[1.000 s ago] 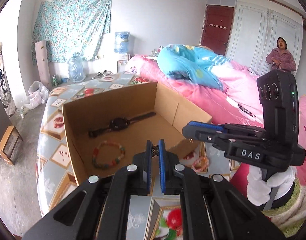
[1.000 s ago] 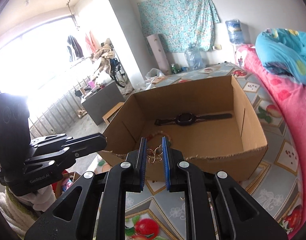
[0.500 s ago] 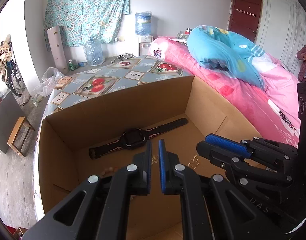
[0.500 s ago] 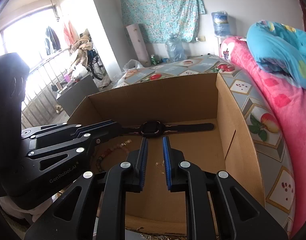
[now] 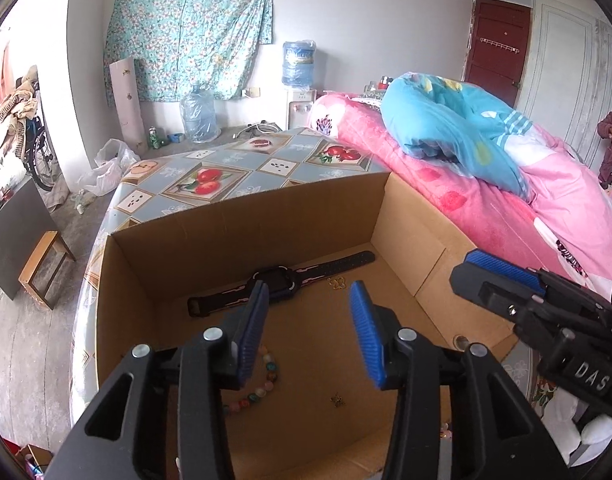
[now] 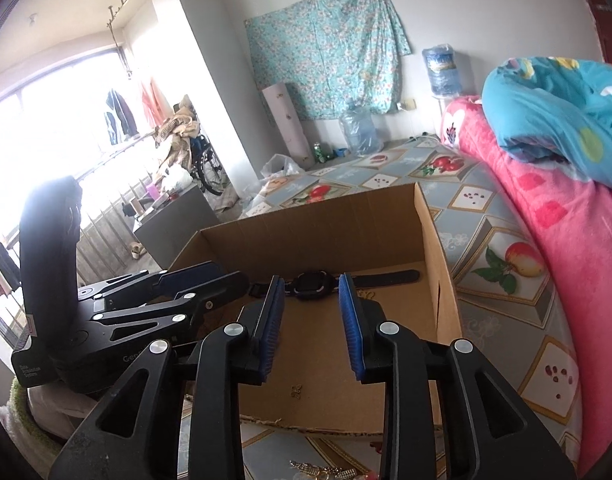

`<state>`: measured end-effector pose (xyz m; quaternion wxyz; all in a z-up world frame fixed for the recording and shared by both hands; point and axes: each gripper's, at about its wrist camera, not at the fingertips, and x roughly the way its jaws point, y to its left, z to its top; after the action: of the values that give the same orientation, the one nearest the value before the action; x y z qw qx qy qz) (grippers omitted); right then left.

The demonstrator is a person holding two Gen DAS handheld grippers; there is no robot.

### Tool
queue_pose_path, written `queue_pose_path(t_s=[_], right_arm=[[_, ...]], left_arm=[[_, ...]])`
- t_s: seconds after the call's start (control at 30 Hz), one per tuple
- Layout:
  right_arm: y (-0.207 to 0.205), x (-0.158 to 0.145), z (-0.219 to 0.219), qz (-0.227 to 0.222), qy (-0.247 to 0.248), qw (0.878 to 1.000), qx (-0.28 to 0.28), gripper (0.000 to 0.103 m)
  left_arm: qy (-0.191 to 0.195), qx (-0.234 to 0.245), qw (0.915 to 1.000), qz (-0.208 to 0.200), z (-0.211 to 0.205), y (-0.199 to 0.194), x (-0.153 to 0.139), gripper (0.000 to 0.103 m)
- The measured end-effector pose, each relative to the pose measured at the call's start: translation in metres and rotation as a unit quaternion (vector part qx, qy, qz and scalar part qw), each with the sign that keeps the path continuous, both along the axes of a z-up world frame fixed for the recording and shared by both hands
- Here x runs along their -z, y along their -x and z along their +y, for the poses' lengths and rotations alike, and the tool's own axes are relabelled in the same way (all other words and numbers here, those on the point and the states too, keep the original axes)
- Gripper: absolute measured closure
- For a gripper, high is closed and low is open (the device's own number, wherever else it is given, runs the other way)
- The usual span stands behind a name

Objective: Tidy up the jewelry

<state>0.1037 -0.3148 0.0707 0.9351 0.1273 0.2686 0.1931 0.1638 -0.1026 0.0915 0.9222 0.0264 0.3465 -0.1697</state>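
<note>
Drop step looks done: both the left gripper (image 5: 306, 320) and right gripper (image 6: 312, 312) are opening with nothing between them, two gold earrings (image 5: 337, 400) lie in the box (image 5: 242, 220), so next up is probably the jewelry (image 6: 322, 470) on the near table.

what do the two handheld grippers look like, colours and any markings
Both are black plastic with cut-out arms, silver bolt heads and ribbed blue pads. The left gripper has a tall black housing in the right wrist view; the right gripper carries white "DAS" lettering in the left wrist view.
</note>
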Motion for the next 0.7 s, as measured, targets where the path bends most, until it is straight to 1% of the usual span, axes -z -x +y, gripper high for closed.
queue_pose_path(t_s=[0.1,0.17,0.27,0.37,0.43,0.53,0.7], right_arm=[[0.022,-0.013,-0.014,-0.023,-0.010,1.000,0.011,0.070],[0.036,-0.018,-0.023,-0.032,-0.014,0.999,0.021,0.069],[0.055,-0.017,-0.032,-0.029,-0.019,0.999,0.031,0.069],[0.073,-0.010,-0.037,-0.023,-0.014,0.999,0.036,0.069],[0.085,-0.003,-0.038,-0.019,-0.008,0.999,0.038,0.069],[0.098,0.014,-0.036,-0.001,0.003,0.999,0.036,0.069],[0.101,0.054,-0.022,0.062,0.022,0.998,0.018,0.069]], left_arm=[[0.014,0.003,0.9996,-0.023,0.012,0.027,-0.011,0.050],[0.024,0.004,0.9990,-0.036,0.022,0.045,-0.015,0.047],[0.040,0.009,0.9978,-0.051,0.038,0.075,-0.016,0.045],[0.054,0.023,0.9962,-0.064,0.051,0.103,-0.012,0.043],[0.061,0.036,0.9955,-0.063,0.055,0.119,-0.006,0.041],[0.056,0.050,0.9958,-0.053,0.053,0.135,0.010,0.041],[0.036,0.071,0.9968,-0.011,0.032,0.138,0.049,0.041]])
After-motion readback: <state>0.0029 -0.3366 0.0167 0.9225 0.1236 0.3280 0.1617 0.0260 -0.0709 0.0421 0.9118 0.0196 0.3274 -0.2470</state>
